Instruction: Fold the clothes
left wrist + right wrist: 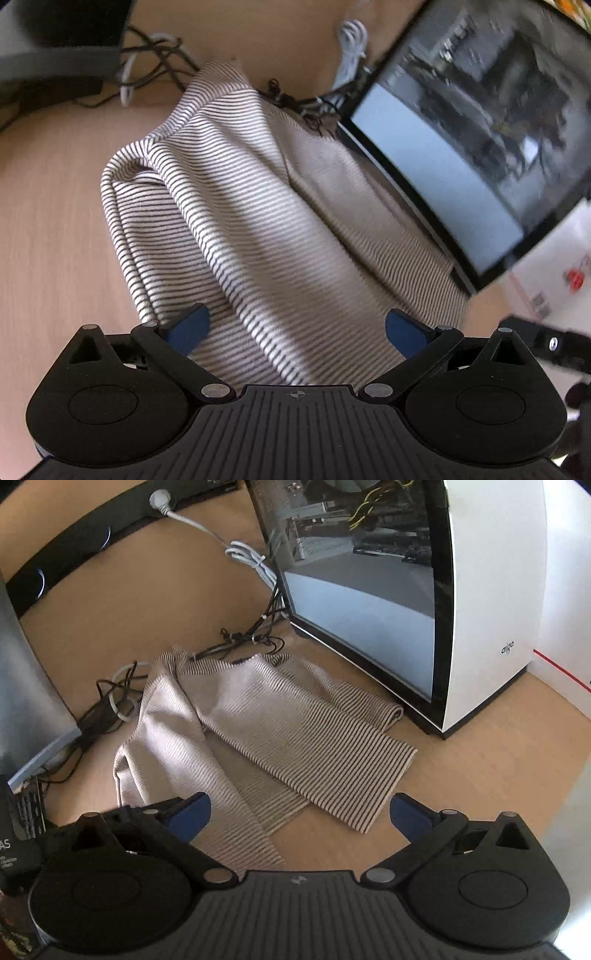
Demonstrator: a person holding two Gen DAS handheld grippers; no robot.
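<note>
Striped garment (258, 731) lies on the wooden desk (480, 775), partly folded, with one long panel laid diagonally across the rest. Its far edge touches a tangle of black cables (251, 635); its right edge sits just beside the white PC case (491, 609) with the glass side panel.

Left gripper (297, 330): blue-tipped fingers (190, 326) spread wide apart, nothing between them, low over the near part of the cloth. Left wrist view is motion-blurred, so whether the tips touch the fabric cannot be told.

Right gripper (299, 812): fingers also wide apart, holding nothing. It is poised above the near end of the garment; the near corner of the diagonal panel lies between the two tips, with bare desk under the right one.

A white cable (247, 554) coils on the far side, near the case. On the left, a grey monitor stand (33, 701) with more cables (107, 705) beside it.
</note>
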